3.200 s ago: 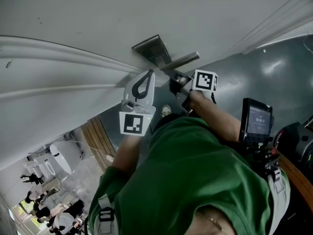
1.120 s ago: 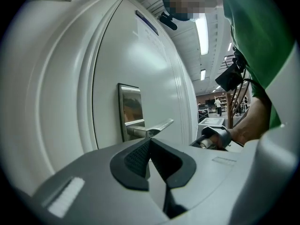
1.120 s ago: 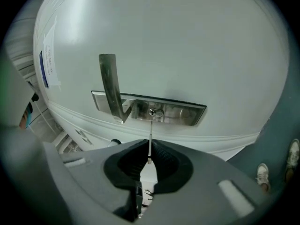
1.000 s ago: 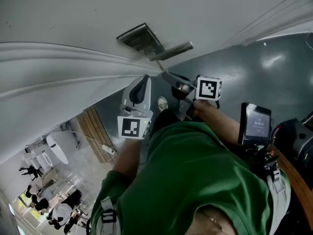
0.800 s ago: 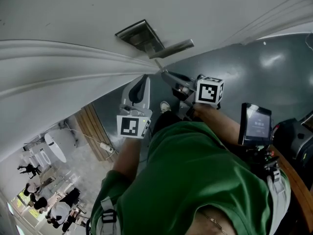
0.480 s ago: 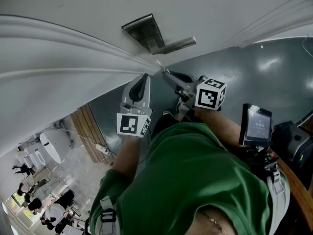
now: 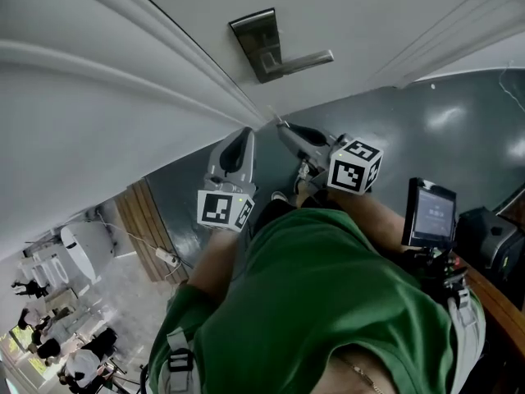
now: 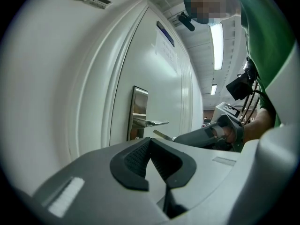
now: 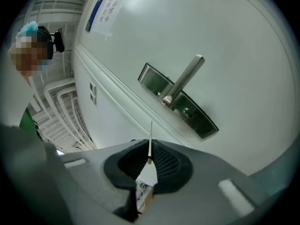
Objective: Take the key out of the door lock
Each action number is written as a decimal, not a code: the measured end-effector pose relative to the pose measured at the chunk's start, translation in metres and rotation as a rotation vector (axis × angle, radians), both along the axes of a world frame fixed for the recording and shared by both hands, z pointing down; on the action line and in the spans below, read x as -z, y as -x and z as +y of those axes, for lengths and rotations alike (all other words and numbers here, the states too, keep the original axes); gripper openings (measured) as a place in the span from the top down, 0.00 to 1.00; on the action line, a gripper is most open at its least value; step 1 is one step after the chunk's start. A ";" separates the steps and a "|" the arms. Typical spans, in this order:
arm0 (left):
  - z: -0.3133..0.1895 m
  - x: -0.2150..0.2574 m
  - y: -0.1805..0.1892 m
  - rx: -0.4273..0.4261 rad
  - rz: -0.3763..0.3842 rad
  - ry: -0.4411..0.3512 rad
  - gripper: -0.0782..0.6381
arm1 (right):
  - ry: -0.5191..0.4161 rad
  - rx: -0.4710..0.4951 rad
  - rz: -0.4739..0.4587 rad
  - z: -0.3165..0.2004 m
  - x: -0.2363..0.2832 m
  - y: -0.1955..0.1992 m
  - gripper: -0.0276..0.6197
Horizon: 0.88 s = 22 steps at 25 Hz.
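The grey lock plate (image 7: 264, 43) with its lever handle (image 7: 302, 60) sits on the white door, and its keyhole (image 9: 187, 111) is empty. My right gripper (image 7: 281, 125) is shut on the key (image 7: 271, 115), held clear of the door below the plate. In the right gripper view the key (image 9: 150, 137) shows as a thin blade standing up from between the pads of that gripper (image 9: 150, 156). My left gripper (image 7: 244, 131) hangs to the left of it, shut on nothing. In the left gripper view, past its own closed tips (image 8: 150, 142), the key (image 8: 161, 135) points toward the plate (image 8: 138, 111).
The door's raised mouldings (image 7: 164, 64) run left of the lock plate. A small screen (image 7: 428, 212) on a stand is at the right over the dark floor (image 7: 443, 121). The person's green shirt (image 7: 328, 302) fills the lower part of the head view.
The right gripper has drawn back from the lock plate with the key and rolled. The left gripper has shifted a little beside it. The plate now sits farther from both.
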<state>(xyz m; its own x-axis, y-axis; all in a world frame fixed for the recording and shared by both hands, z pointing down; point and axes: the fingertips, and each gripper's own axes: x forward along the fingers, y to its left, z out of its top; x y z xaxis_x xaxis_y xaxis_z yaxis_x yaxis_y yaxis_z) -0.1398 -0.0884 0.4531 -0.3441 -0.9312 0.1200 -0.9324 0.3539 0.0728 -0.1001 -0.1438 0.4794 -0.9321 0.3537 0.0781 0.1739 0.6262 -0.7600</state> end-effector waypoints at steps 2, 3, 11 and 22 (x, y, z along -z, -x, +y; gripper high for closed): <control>0.014 0.005 -0.009 -0.006 0.001 -0.012 0.89 | -0.034 -0.008 -0.010 0.013 0.009 -0.009 0.92; 0.019 0.007 -0.012 -0.008 0.001 -0.017 0.89 | -0.048 -0.012 -0.014 0.018 0.012 -0.013 0.92; 0.042 0.011 -0.038 -0.050 0.016 -0.060 0.89 | -0.181 -0.062 -0.038 0.042 0.028 -0.043 0.92; 0.076 0.021 -0.065 -0.084 0.047 -0.104 0.89 | -0.269 -0.096 -0.052 0.086 0.042 -0.077 0.92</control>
<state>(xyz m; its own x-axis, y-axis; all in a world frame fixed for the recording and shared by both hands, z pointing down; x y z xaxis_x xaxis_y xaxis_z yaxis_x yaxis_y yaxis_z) -0.0749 -0.0128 0.4324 -0.2604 -0.9648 0.0353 -0.9532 0.2628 0.1497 -0.0227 -0.0577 0.4378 -0.9655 0.2365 0.1088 0.1381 0.8195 -0.5562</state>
